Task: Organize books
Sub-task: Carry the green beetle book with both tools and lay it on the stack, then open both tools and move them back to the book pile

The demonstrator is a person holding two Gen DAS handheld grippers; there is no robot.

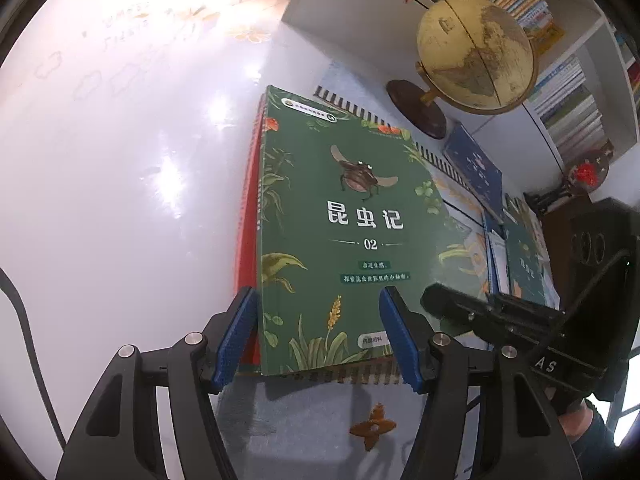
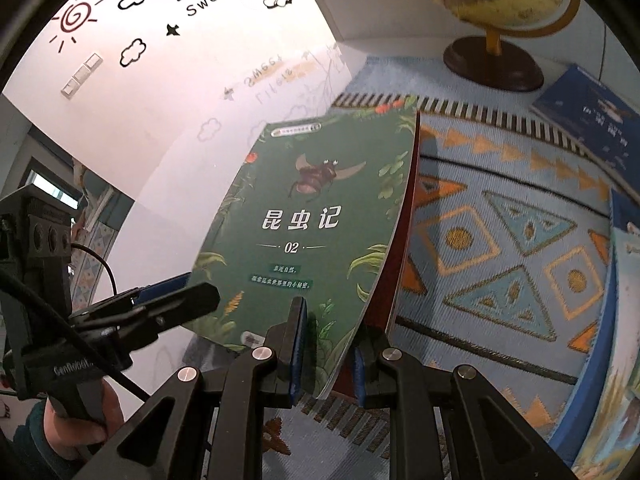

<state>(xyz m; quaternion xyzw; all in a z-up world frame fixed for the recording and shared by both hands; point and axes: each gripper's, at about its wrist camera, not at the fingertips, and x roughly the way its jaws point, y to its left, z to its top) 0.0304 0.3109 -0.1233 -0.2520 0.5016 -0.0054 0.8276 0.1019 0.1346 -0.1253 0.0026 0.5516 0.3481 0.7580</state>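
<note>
Green book: a green paperback with a beetle and white Chinese title on its cover (image 1: 344, 216), lying on top of a red-edged book (image 1: 249, 216); the pair sits over the left end of the patterned mat, reaching onto the bare tabletop.
Right gripper (image 2: 328, 354): black frame with blue pads, jaws nearly closed, pinching the near right corner of the green cover and the red book under it.
Left gripper (image 1: 318, 334): blue pads held partly apart, one on each side of the stack's near left edge; whether the pads press on it cannot be told.
Hand (image 2: 76, 424): in the right wrist view, wrapped around the left gripper's black handle.
Mat: light blue woven mat with orange triangles and a striped border (image 2: 500, 240).
Other books: a dark blue book (image 2: 592, 120) just beside the globe's base; more covers lie at the mat's right edge.
Globe: yellowish globe on a dark round wooden base (image 1: 476, 52), at the mat's far edge.
Table: glossy white tabletop (image 1: 120, 200).
Shelf: white bookcase (image 1: 576, 96) with rows of upright books, behind the globe.
</note>
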